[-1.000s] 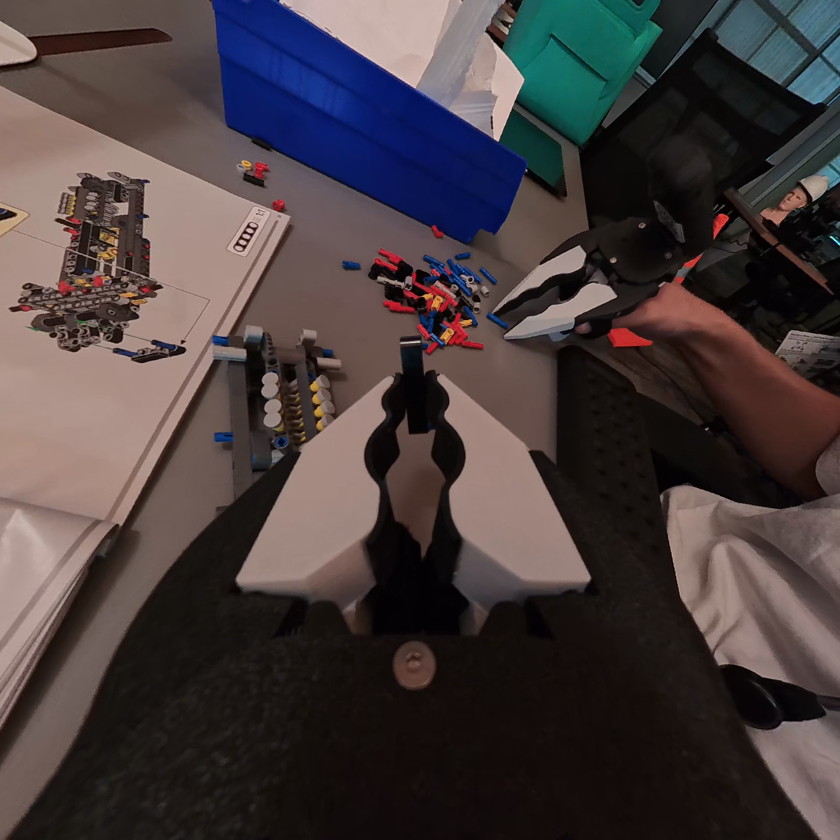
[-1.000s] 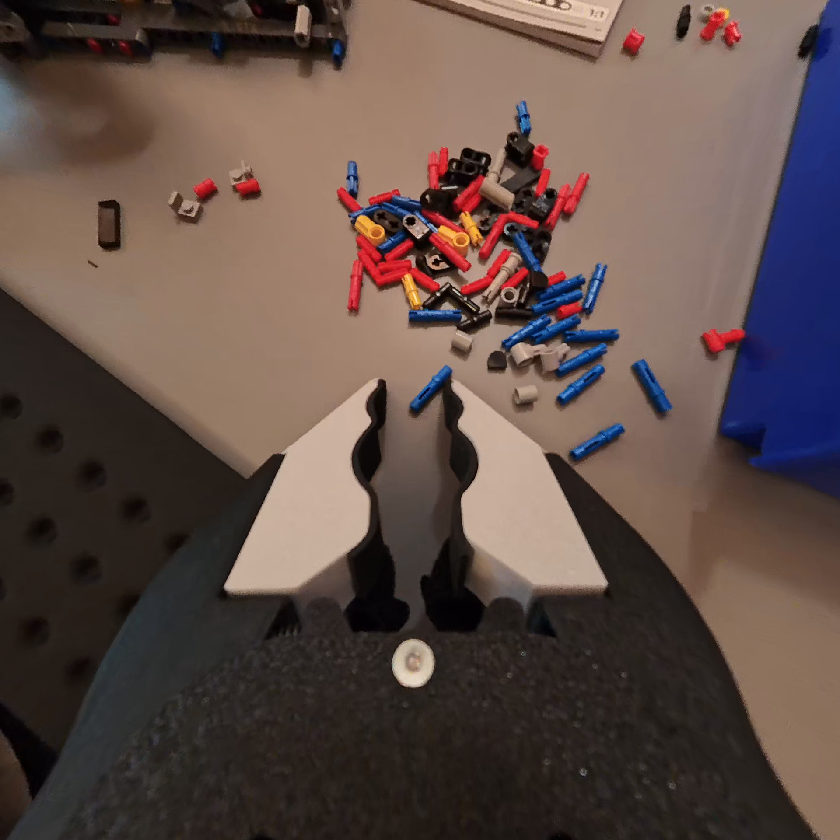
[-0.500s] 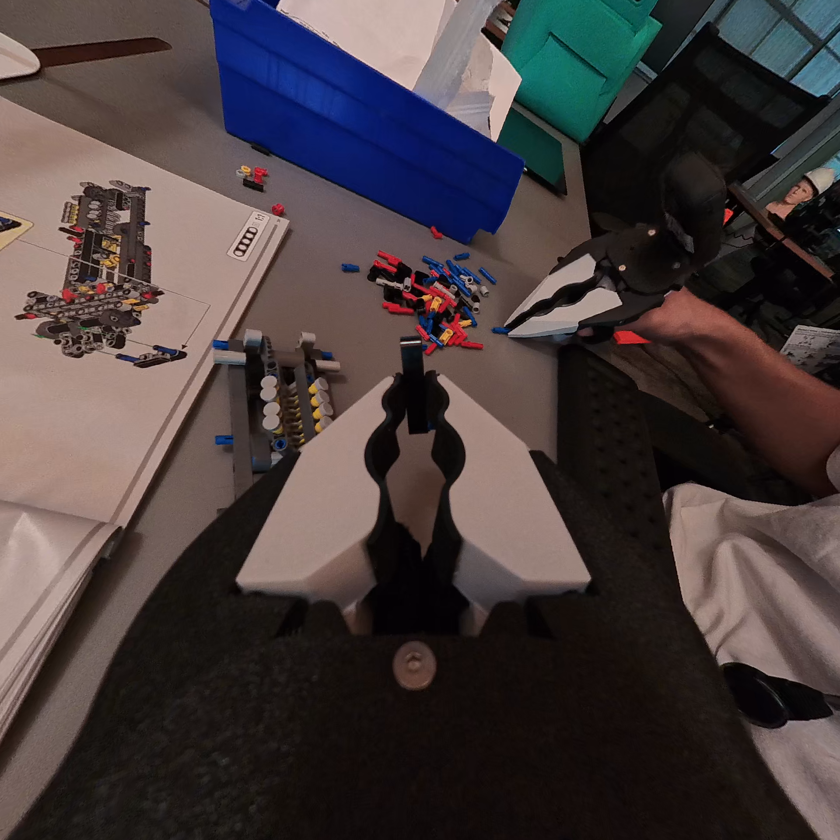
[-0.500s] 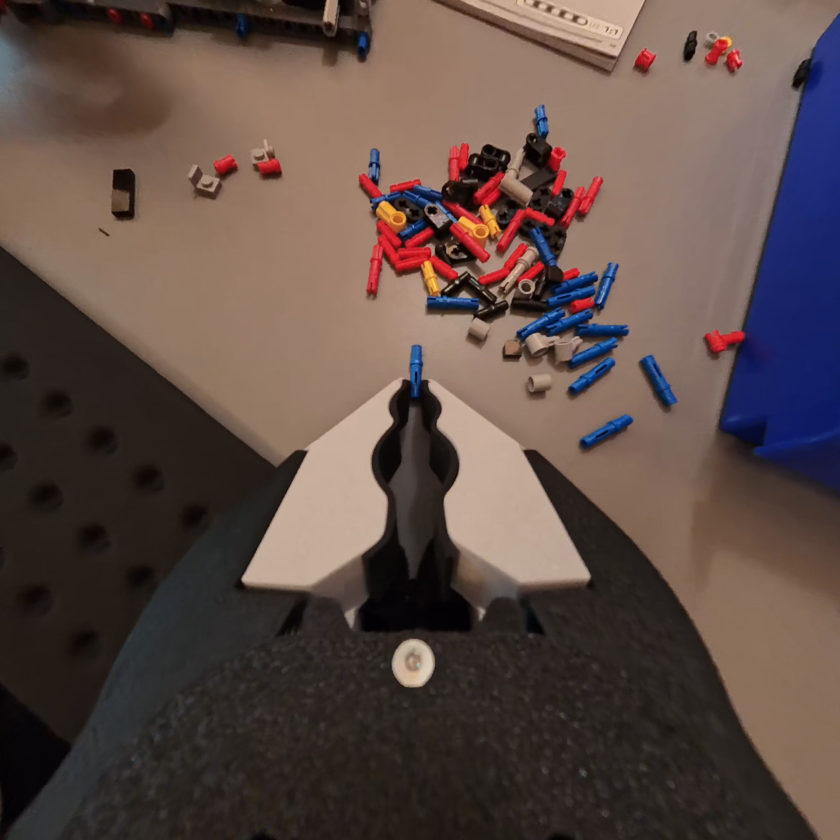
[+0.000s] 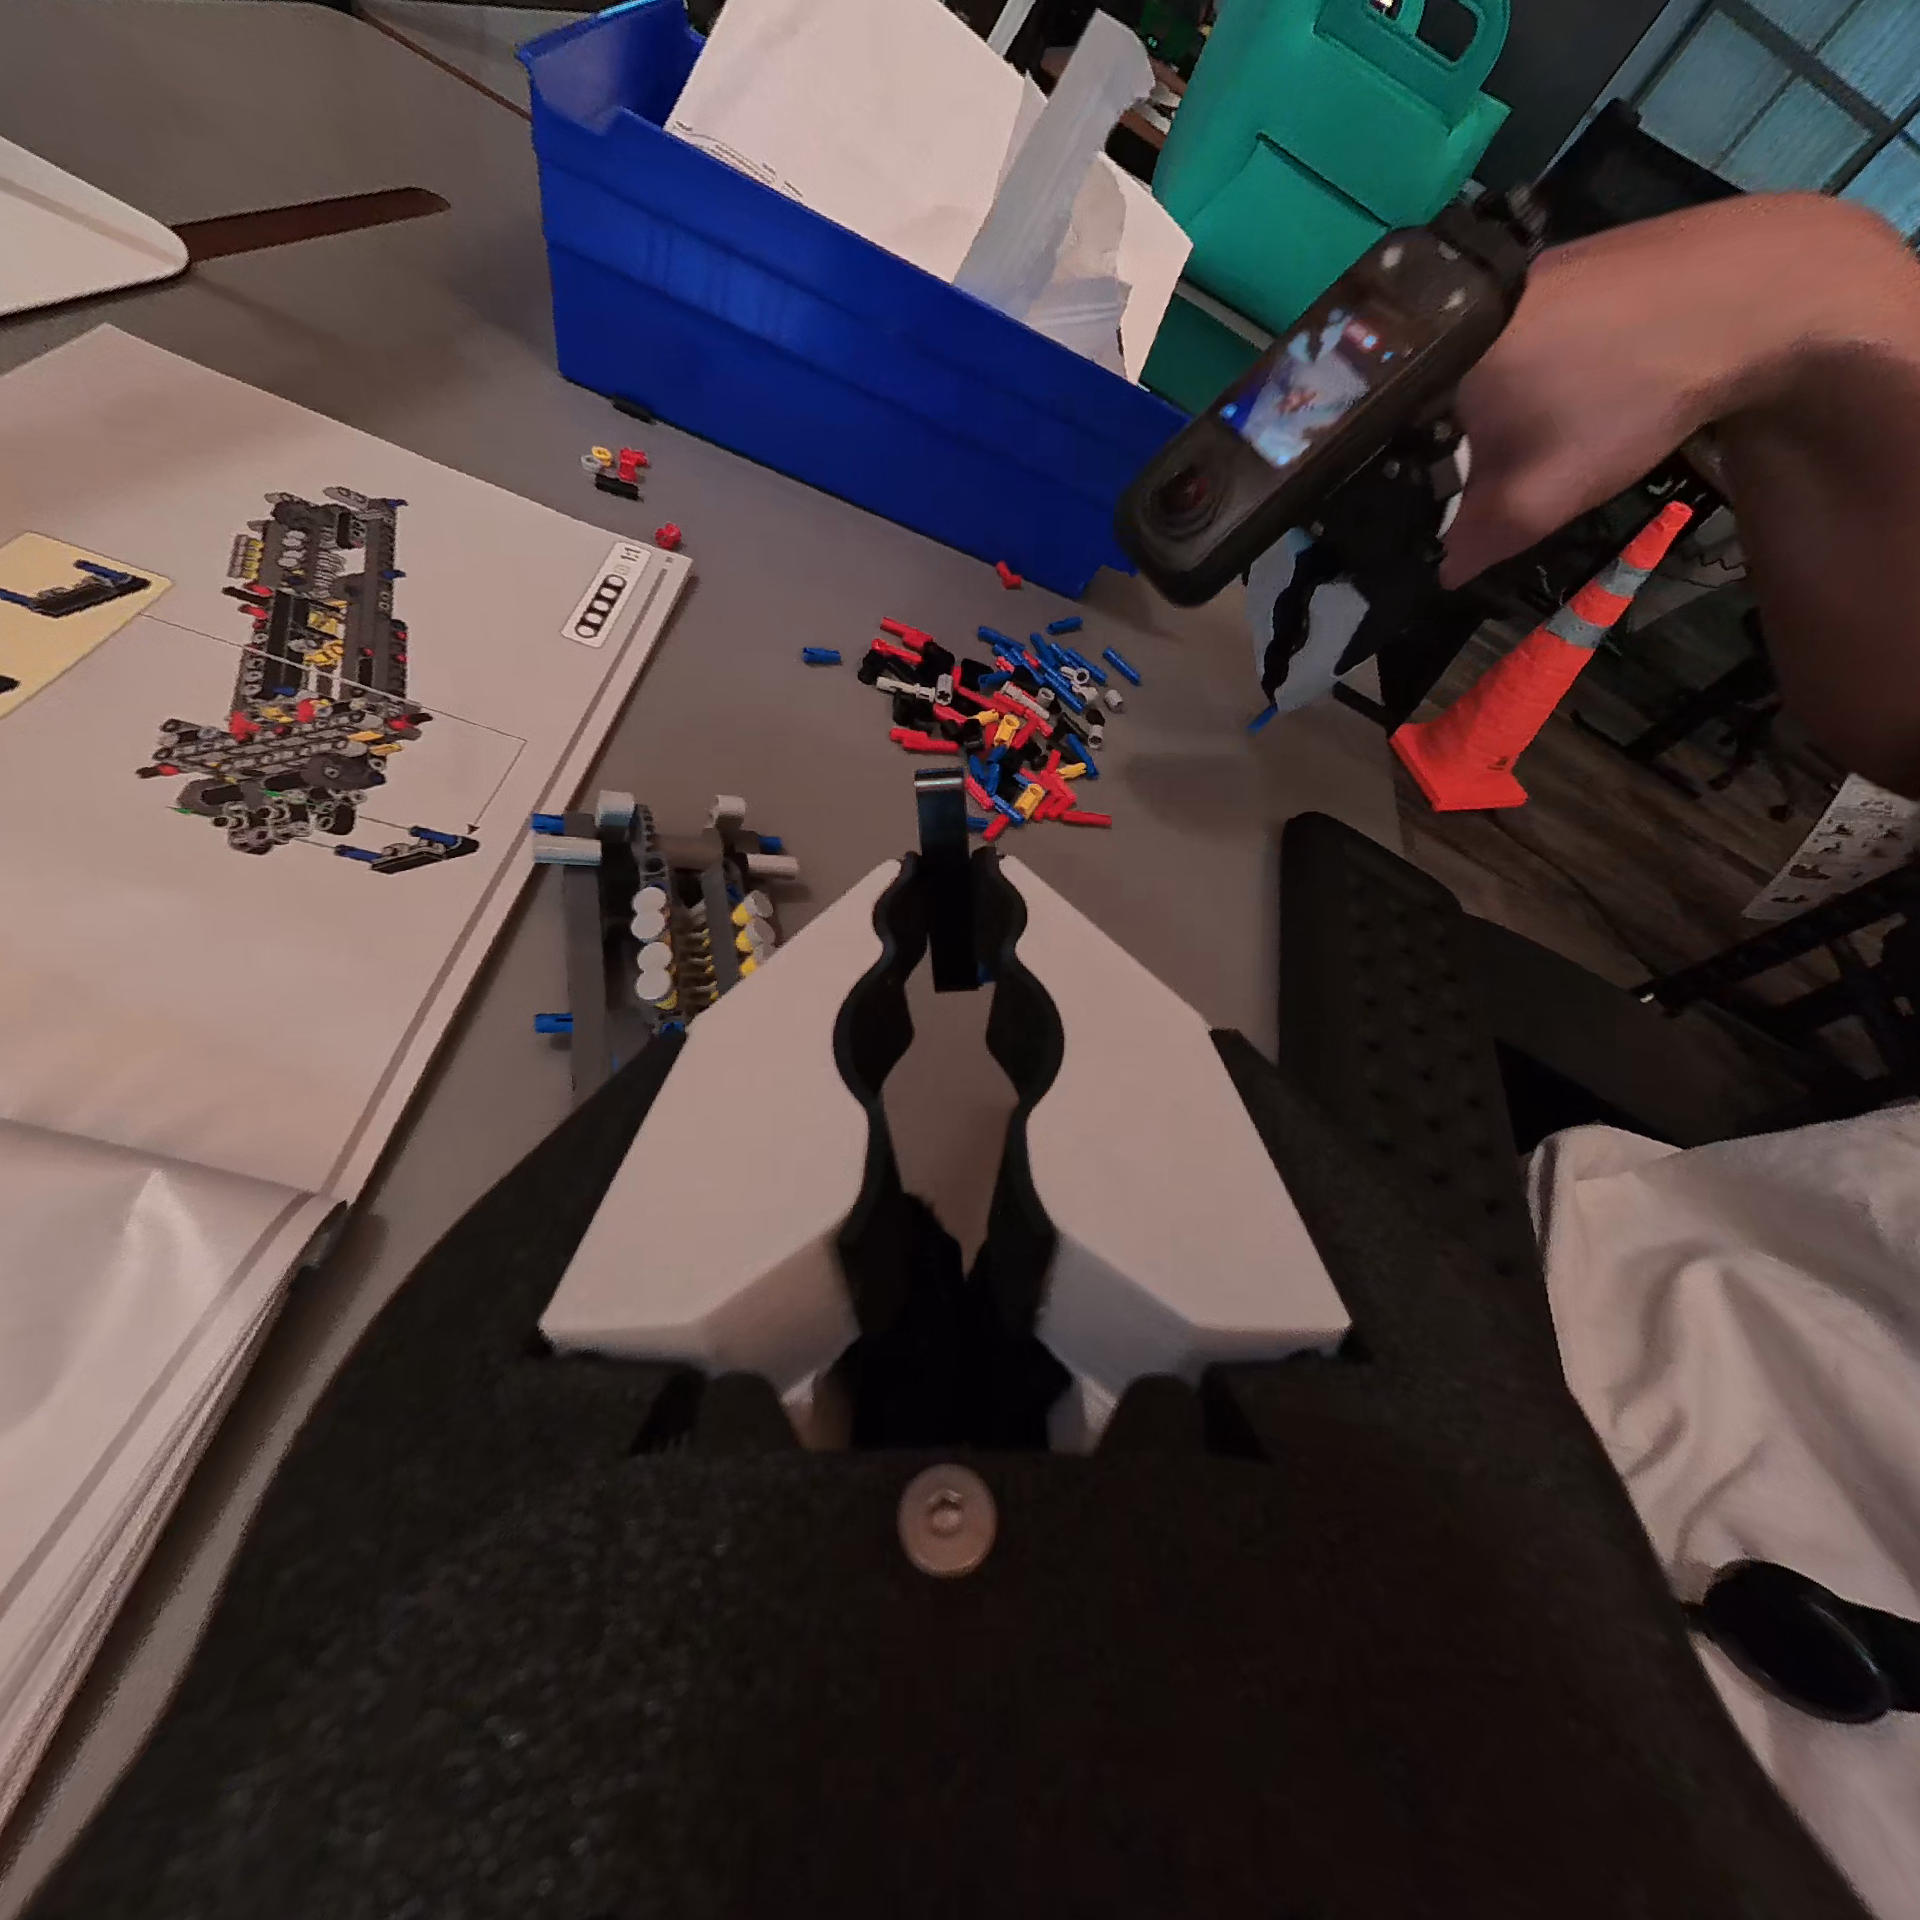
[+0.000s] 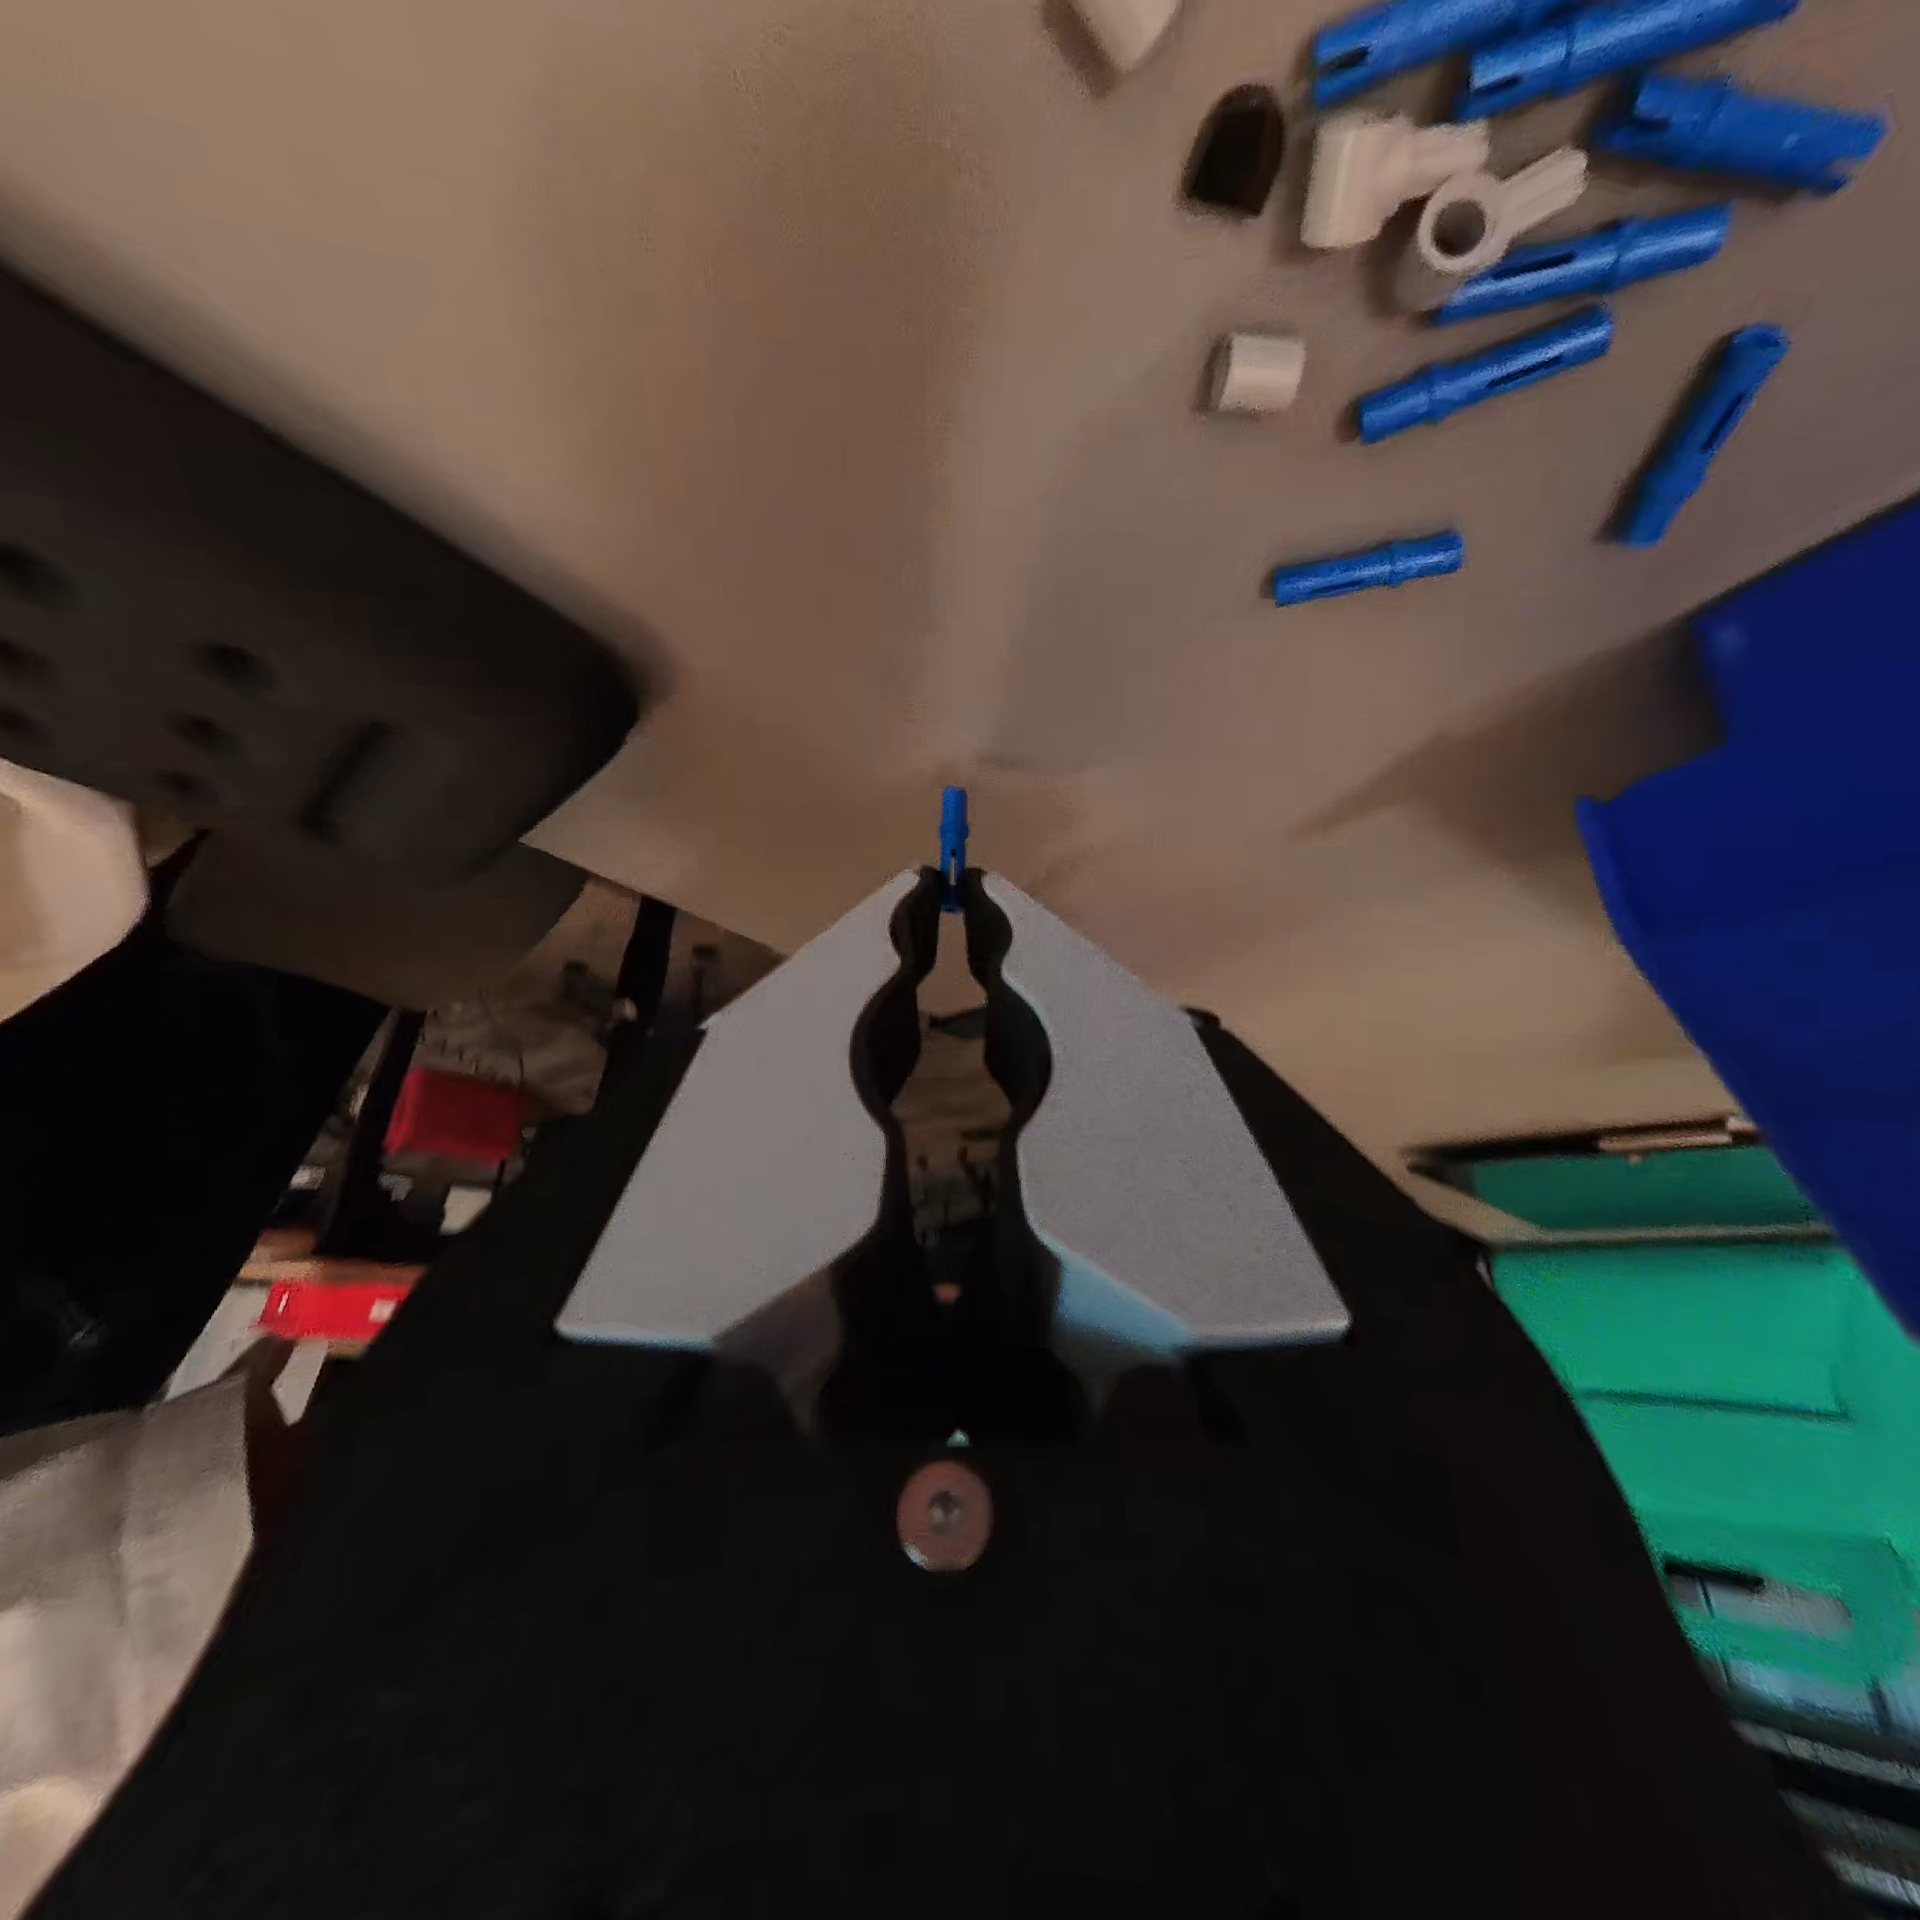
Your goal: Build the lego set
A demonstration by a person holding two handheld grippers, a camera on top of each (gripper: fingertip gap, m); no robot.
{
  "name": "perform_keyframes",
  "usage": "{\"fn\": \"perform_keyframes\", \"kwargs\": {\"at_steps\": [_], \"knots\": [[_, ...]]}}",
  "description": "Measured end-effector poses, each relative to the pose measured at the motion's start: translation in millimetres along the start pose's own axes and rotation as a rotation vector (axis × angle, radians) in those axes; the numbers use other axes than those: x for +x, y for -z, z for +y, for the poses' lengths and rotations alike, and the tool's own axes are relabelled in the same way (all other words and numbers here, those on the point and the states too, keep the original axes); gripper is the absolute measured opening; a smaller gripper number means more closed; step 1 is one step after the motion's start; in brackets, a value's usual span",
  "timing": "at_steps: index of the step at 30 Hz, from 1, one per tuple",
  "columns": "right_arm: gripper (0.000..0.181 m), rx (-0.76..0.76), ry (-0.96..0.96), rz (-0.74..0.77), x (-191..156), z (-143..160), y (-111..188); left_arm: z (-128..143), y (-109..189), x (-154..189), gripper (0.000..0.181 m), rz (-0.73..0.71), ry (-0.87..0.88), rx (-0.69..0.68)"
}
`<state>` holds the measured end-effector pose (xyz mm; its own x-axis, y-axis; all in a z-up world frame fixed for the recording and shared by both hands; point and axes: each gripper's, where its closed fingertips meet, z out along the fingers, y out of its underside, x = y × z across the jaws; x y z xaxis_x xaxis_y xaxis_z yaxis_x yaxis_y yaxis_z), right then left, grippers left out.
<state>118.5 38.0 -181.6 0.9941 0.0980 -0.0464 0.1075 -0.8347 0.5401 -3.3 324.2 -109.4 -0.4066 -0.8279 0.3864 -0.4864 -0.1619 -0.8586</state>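
Right wrist view, blue pin (image 6: 953,844) now lifted

Two tools (image 5: 948,862) (image 6: 951,878) (one bin (image 5: 831,343))

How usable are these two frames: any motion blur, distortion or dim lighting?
Left wrist view: mostly sharp, dim warm light, wide-angle bending at the edges; the hand holding the right gripper is smeared. Right wrist view: heavy motion blur on table and background, yet the blue pin stays crisp.
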Motion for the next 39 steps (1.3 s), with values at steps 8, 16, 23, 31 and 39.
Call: {"fn": "perform_keyframes", "kwargs": {"at_steps": [8, 16, 23, 31, 39], "knots": [[0.003, -0.107, -0.005, -0.022, 3, -1, -4, -4, 4, -2, 0.007, -0.002, 0.005, 0.014], [0.003, -0.116, 0.017, -0.013, 1, -5, -6, -4, 3, 4, 0.007, 0.009, -0.008, 0.013], [0.003, -0.097, 0.006, -0.014, 1, -8, -6, -4, 3, 7, 0.006, 0.012, -0.019, 0.01], [0.013, -0.09, 0.022, 0.006, 1, -9, -6, -3, 2, 8, 0.007, 0.016, -0.019, 0.006], [0.02, 0.325, -0.012, 0.079, 8, -9, 10, -3, 4, 4, 0.006, 0.009, -0.014, 0.008]]}}
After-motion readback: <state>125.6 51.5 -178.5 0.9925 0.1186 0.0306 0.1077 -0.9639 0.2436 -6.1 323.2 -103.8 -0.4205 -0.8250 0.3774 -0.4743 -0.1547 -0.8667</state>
